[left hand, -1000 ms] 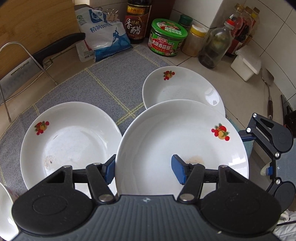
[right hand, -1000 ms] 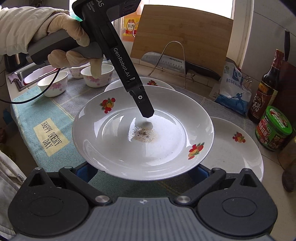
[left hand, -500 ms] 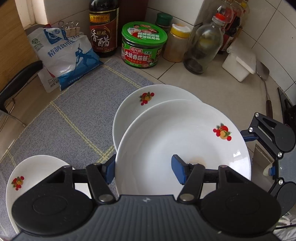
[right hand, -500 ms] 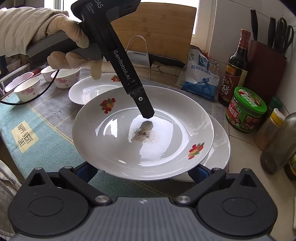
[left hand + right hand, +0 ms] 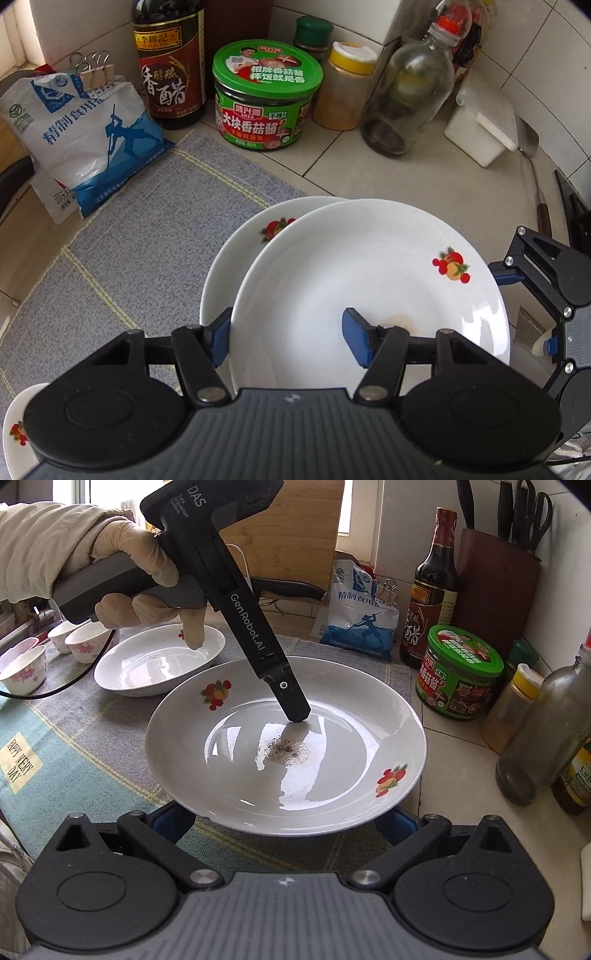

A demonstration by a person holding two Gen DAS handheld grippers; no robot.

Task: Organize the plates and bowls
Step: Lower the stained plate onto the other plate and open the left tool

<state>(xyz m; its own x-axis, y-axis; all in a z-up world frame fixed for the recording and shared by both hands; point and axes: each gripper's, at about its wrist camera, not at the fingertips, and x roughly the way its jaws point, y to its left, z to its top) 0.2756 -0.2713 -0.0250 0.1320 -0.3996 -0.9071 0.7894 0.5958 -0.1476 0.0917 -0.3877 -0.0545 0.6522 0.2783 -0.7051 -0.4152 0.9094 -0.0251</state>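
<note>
Here, both grippers carry one plate (image 5: 369, 280): the left gripper (image 5: 288, 338) pinches its near rim between shut-down fingers, while the right gripper (image 5: 284, 821) cradles the opposite rim, grip hidden underneath. Just beyond, a second plate (image 5: 236, 258) waits on the mat (image 5: 140, 229); stacking looks under way, and lowering squarely onto it comes next.

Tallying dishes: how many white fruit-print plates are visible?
3 white fruit-print plates: one in the left gripper, one under it, one farther left on the grey mat. Others may be hidden.
</note>
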